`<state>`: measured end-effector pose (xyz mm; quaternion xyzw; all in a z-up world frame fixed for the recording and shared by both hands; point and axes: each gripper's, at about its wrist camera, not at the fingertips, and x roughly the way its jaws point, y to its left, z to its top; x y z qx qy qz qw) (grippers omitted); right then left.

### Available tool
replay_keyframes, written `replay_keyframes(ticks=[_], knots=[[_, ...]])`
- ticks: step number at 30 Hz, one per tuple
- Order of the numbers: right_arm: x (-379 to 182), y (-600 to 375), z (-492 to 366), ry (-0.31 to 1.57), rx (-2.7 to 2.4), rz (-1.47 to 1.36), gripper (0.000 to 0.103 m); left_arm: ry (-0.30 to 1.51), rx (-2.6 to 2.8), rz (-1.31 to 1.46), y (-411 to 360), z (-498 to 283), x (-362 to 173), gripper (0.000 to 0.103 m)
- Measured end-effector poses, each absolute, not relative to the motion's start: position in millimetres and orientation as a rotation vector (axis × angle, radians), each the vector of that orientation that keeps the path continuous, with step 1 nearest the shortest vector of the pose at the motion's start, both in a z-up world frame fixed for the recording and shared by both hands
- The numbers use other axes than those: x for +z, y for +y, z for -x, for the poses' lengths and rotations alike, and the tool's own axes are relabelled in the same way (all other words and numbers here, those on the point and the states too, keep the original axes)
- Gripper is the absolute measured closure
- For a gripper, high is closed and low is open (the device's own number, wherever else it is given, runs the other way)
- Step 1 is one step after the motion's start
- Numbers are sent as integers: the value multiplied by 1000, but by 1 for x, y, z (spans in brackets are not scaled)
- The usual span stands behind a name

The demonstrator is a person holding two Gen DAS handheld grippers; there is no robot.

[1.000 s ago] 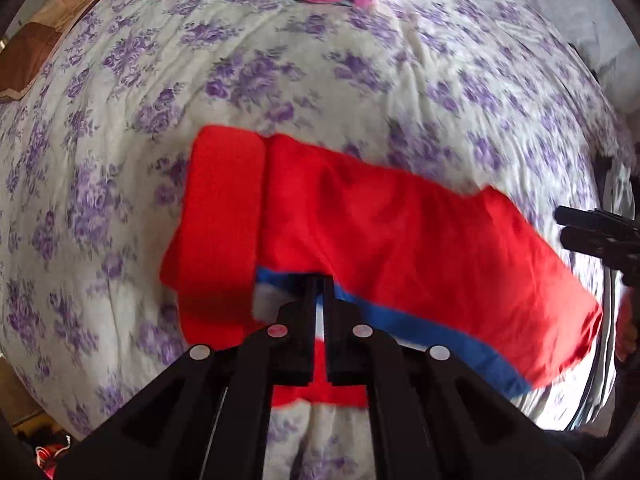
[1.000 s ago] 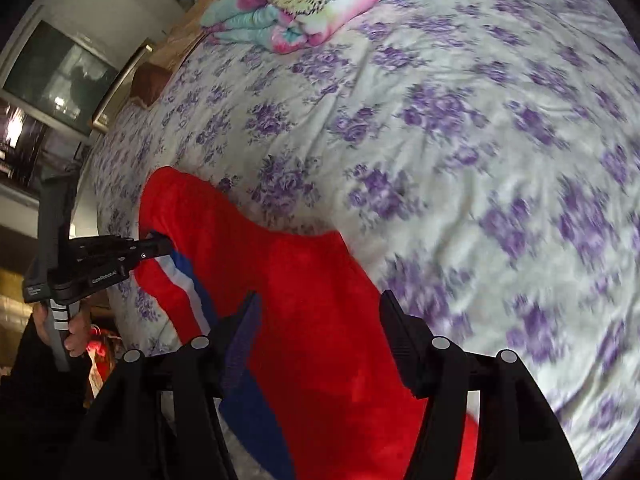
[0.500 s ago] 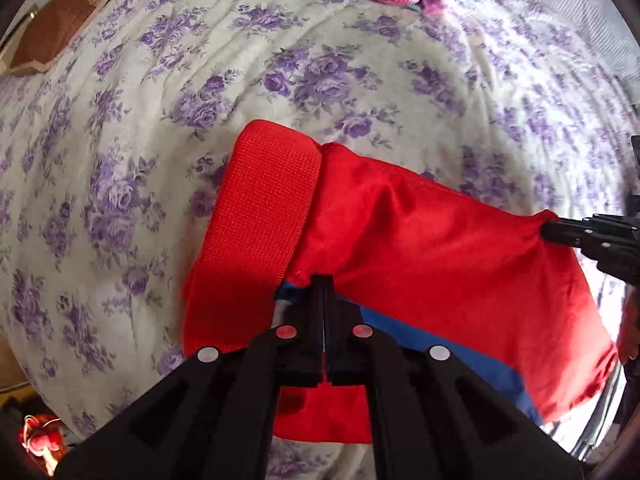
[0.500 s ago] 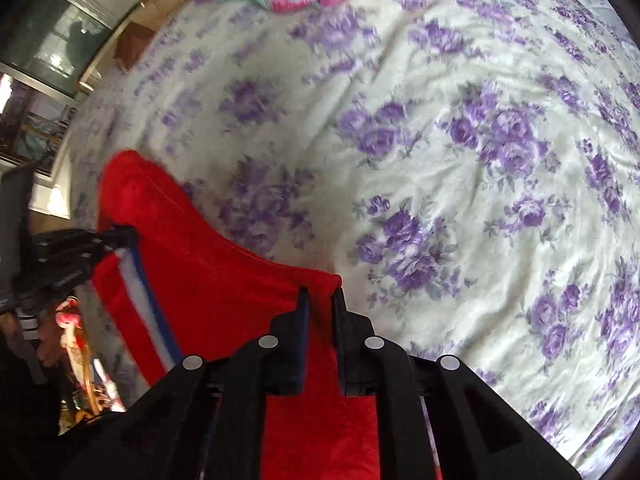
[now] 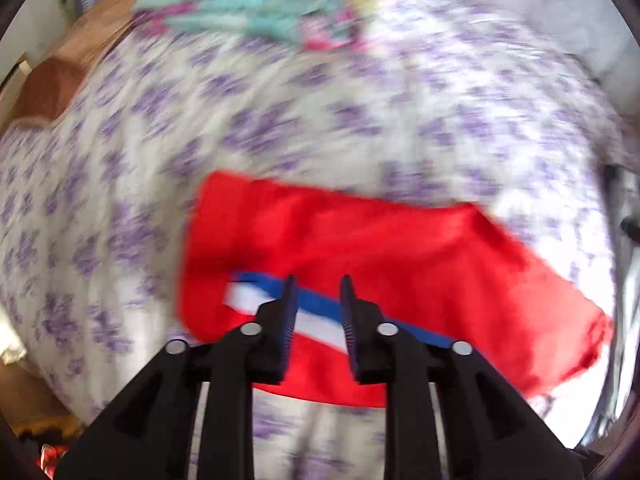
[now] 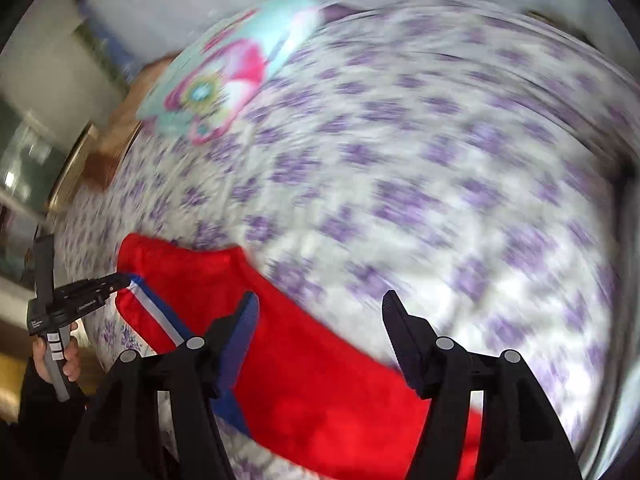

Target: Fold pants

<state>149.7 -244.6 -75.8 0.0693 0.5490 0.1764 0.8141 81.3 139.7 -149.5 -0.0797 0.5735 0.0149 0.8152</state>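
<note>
Left gripper label: blurred, unreadable.

A bed cover of white cloth printed with purple flowers fills most of both views, blurred by motion. At its far end lies a folded teal and pink floral blanket. A brown wooden headboard shows beyond the cover's left edge.

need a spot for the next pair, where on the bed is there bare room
Bare floral bedspread lies open right of the red pants, and between the pants and the folded teal blanket near the headboard. The near edge is crowded: the pants fill it, with the open left gripper and open right gripper above them.
</note>
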Motion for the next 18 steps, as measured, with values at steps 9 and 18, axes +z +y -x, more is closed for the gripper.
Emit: replay_keyframes(ticks=[9,18], knots=[[-115,-418,20,1188,-48,-634,35,1332,-492,115,-56,-86,-165,67],[-201,-438,65,1172,-8,-1089,35,1468,-588,-55,-140,-58,-218,67]])
